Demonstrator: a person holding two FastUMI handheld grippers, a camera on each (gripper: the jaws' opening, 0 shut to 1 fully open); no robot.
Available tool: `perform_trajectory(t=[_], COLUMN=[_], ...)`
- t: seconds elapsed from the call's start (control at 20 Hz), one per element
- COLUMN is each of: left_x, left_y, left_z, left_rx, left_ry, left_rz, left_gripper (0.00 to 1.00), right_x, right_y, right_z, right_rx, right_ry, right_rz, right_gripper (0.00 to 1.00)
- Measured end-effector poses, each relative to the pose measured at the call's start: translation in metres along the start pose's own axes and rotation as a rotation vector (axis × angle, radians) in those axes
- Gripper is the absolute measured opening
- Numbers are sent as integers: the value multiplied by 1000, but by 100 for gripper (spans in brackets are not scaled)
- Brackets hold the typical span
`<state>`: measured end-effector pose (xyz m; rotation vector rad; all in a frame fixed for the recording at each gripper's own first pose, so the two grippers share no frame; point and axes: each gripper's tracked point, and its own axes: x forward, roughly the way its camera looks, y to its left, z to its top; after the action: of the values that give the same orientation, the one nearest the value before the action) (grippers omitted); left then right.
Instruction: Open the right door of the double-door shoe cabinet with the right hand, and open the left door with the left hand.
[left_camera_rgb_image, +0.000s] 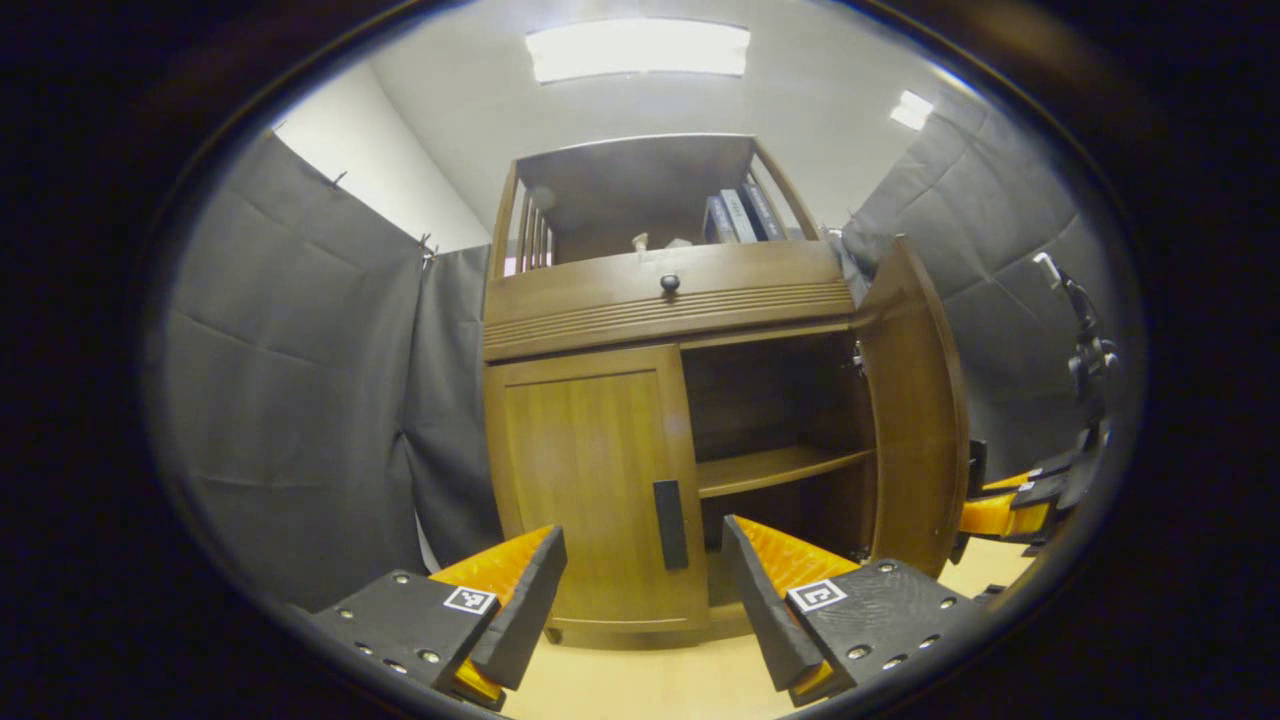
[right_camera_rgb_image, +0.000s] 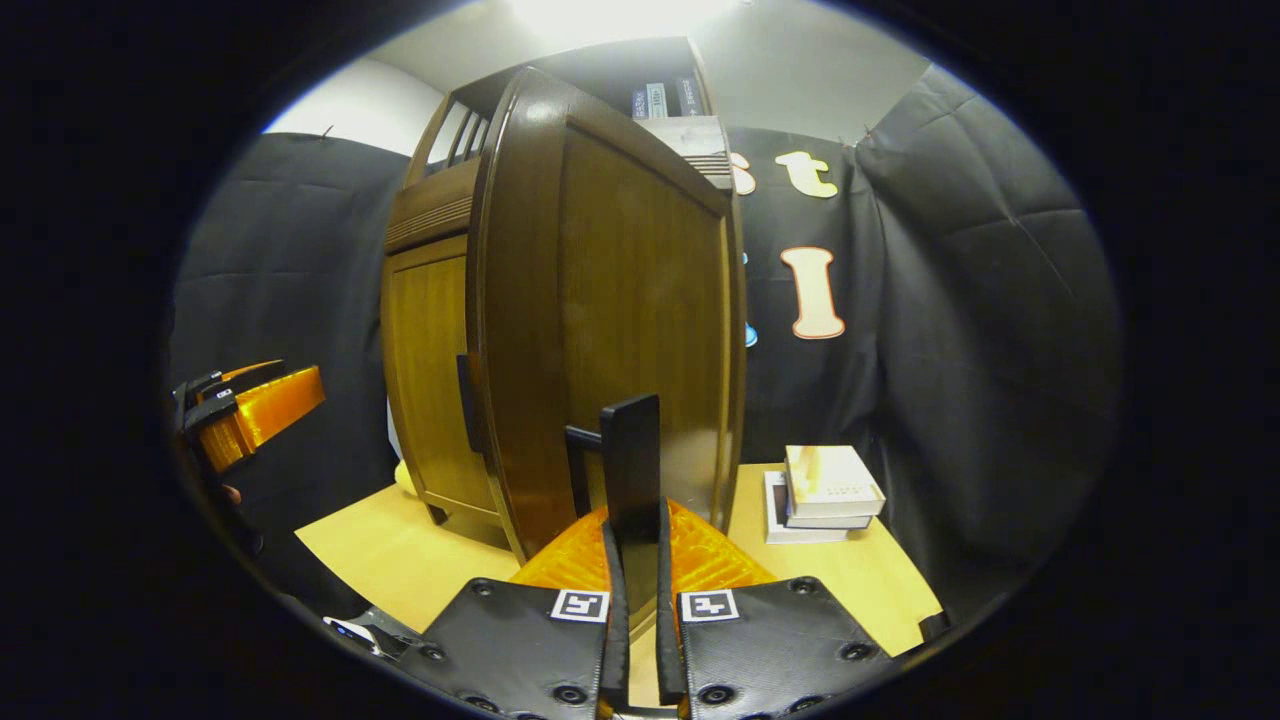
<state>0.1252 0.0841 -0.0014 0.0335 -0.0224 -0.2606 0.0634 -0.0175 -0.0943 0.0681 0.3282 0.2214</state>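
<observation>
Right door (right_camera_rgb_image: 600, 290) of the shoe cabinet (left_camera_rgb_image: 660, 300) stands swung out, its handle (right_camera_rgb_image: 632, 470) pinched between both fingers of the right claw (right_camera_rgb_image: 634, 570). In the left gripper view the same door (left_camera_rgb_image: 915, 420) sits edge-on at the cabinet's right side, with the inner shelf (left_camera_rgb_image: 775, 467) exposed. Left door (left_camera_rgb_image: 590, 490) is flush shut; its dark vertical handle (left_camera_rgb_image: 670, 524) lies along the door's inner edge, just ahead of the left claw (left_camera_rgb_image: 640, 590), whose fingers are spread wide and touch nothing.

Step in hand, likely: left claw takes the left handle. To do it well, centre the bar between the fingers, close squarely on it, then pull in an arc about the hinge on the cabinet's outer left edge, not straight back.

Room: worktop (right_camera_rgb_image: 380, 560) in front of the left door looks bare, so the swing has space. Cloth wall (left_camera_rgb_image: 300, 400) hangs near the cabinet's left side and may limit full opening. Stacked books (right_camera_rgb_image: 825, 490) lie on the worktop near the open right door.
</observation>
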Motion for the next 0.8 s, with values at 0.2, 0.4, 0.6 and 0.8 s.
perform_trajectory(t=[0.2, 0.4, 0.6, 0.8], left_x=[-1, 1, 3, 5], left_y=[-3, -7, -10, -11], left_z=[5, 6, 5, 3], left_rx=[12, 22, 33, 44], left_ry=[-6, -9, -4, 0], left_rz=[-13, -24, -48, -65], left_gripper=[92, 92, 92, 92], right_x=[-8, -14, -16, -27], right_y=[-34, -75, -90, -103], right_z=[-1, 0, 0, -1], right_rx=[8, 33, 37, 40], right_ry=[-4, -13, -29, -30], right_rz=[-62, -133, -111, -108], right_gripper=[8, 10, 5, 12])
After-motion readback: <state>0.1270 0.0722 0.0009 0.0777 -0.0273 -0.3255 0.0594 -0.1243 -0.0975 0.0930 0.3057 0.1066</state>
